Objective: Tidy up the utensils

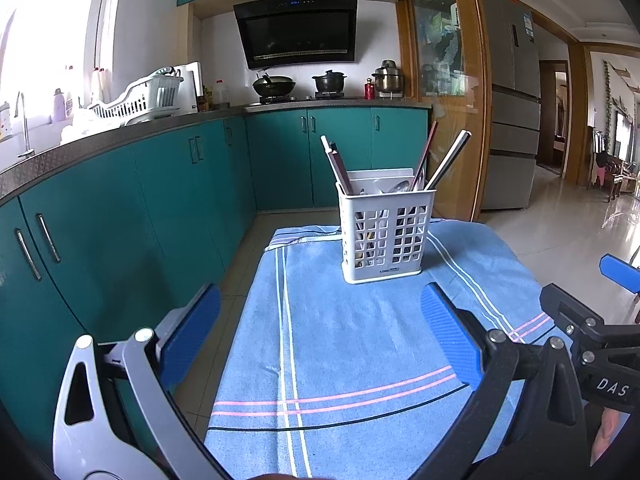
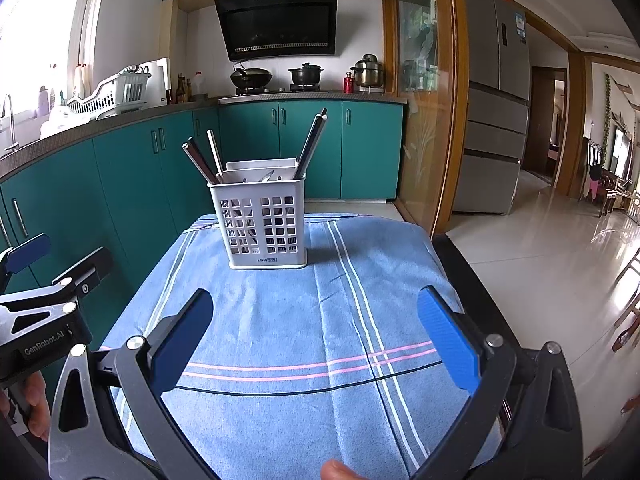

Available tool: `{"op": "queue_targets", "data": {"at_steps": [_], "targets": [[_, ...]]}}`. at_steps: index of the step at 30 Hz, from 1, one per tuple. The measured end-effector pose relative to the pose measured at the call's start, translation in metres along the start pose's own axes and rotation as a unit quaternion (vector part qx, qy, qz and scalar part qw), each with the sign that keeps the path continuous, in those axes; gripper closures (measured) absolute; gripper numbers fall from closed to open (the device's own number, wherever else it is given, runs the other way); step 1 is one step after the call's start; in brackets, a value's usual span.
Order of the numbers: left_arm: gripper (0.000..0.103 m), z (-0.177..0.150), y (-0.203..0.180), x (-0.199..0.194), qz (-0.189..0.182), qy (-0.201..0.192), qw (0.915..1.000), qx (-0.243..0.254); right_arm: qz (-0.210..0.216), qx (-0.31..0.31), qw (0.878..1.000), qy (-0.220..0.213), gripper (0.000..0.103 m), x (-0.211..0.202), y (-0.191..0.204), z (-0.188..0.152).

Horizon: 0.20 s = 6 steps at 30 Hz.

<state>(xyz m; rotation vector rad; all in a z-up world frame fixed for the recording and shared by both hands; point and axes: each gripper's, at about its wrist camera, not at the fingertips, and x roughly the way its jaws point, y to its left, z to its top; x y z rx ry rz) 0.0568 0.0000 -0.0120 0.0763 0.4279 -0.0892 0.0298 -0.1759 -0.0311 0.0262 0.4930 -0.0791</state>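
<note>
A white slotted utensil holder stands upright at the far end of a blue striped cloth; it also shows in the right wrist view. Several chopsticks lean out of it and a spoon lies inside. The chopsticks show in the right wrist view too. My left gripper is open and empty above the near cloth. My right gripper is open and empty beside it, also short of the holder. Each gripper shows at the edge of the other's view.
The cloth covers a small table. Teal cabinets and a counter with a dish rack run along the left. A stove with a wok and pots is behind. Tiled floor and a fridge lie right.
</note>
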Motion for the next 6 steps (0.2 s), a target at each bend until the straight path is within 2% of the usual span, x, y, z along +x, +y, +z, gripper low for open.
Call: {"op": "queue_targets", "data": {"at_steps": [6], "targets": [[0.004, -0.0022, -0.0075, 0.0000, -0.005, 0.002, 0.9999, 0.012, 0.000, 0.000, 1.000, 0.001, 0.003, 0.0005, -0.0009, -0.0007]]}}
